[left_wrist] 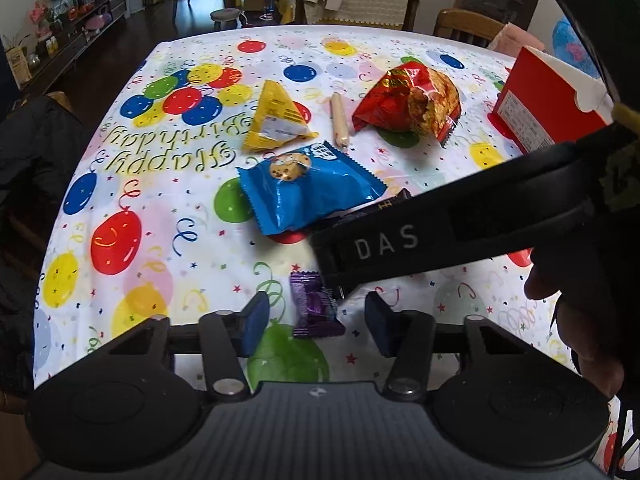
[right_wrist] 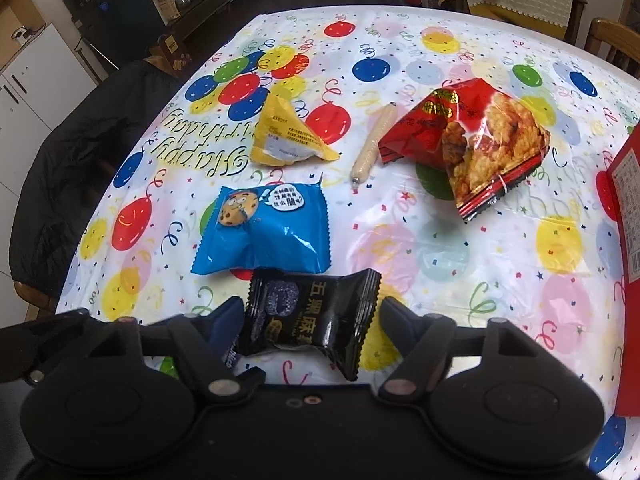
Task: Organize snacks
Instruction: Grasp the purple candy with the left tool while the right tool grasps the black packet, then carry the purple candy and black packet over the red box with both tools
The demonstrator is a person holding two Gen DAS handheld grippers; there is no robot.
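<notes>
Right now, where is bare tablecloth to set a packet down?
Free: between the red chip bag and red box; left of the blue cookie packet. Crowded: the black packet and purple packet by the tongs.

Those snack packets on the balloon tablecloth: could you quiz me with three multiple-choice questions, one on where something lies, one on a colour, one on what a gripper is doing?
1. Where does the thin sausage stick lie?
A. Between the yellow packet and the red bag
B. On top of the blue cookie packet
C. Inside the red box

2. What colour is the small wrapper between the left gripper's fingers?
A. Green
B. Purple
C. Orange

3. What is the state of the right gripper?
A. Open, fingers either side of the black packet
C. Shut on the red bag
B. Shut on nothing

Answers:
1: A, the stick lies on the cloth between those two.
2: B, the wrapper is purple.
3: A, both fingers stand apart with the black packet in the gap.
</notes>
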